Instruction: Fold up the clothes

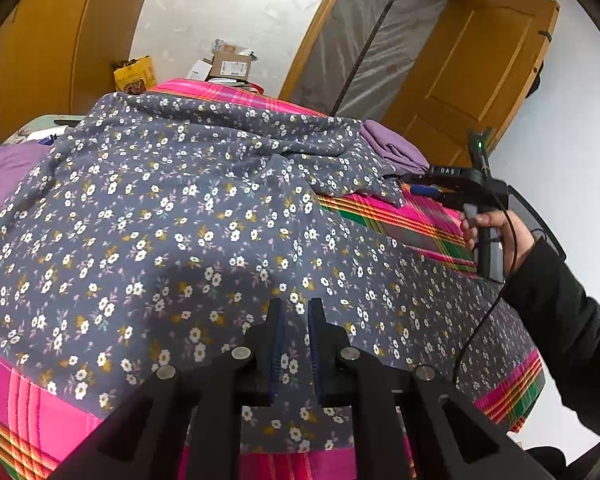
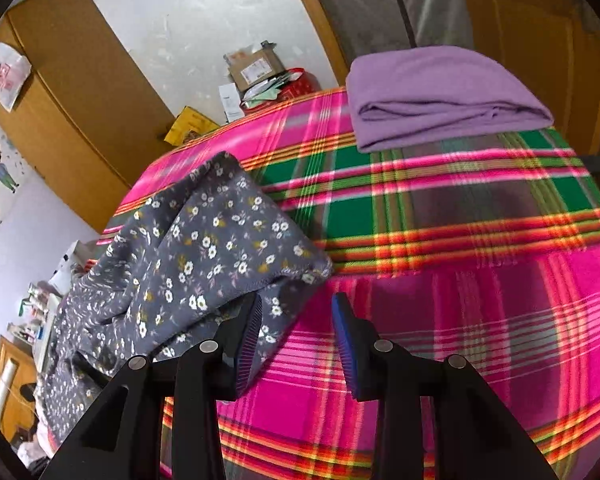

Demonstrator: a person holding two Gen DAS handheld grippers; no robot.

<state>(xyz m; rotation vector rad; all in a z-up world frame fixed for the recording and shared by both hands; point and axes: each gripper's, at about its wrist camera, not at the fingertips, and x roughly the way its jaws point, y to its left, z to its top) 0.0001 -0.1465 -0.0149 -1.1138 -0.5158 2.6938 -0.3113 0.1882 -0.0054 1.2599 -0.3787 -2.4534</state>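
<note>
A grey floral garment (image 1: 204, 216) lies spread and wrinkled over the pink plaid bed cover (image 1: 420, 216). My left gripper (image 1: 296, 312) hovers just above its near part, jaws a narrow gap apart, holding nothing. My right gripper (image 2: 296, 308) is open, at a folded corner of the same garment (image 2: 220, 248), whose edge lies beside the left finger (image 2: 250, 328). The right gripper also shows in the left wrist view (image 1: 416, 184), held by a hand at the garment's right corner.
A folded purple cloth (image 2: 440, 96) lies at the far side of the plaid cover (image 2: 460, 280); it also shows in the left wrist view (image 1: 392, 148). Cardboard boxes (image 1: 232, 64) stand beyond the bed. A wooden door (image 1: 480, 76) and wardrobe (image 2: 80, 92) are behind.
</note>
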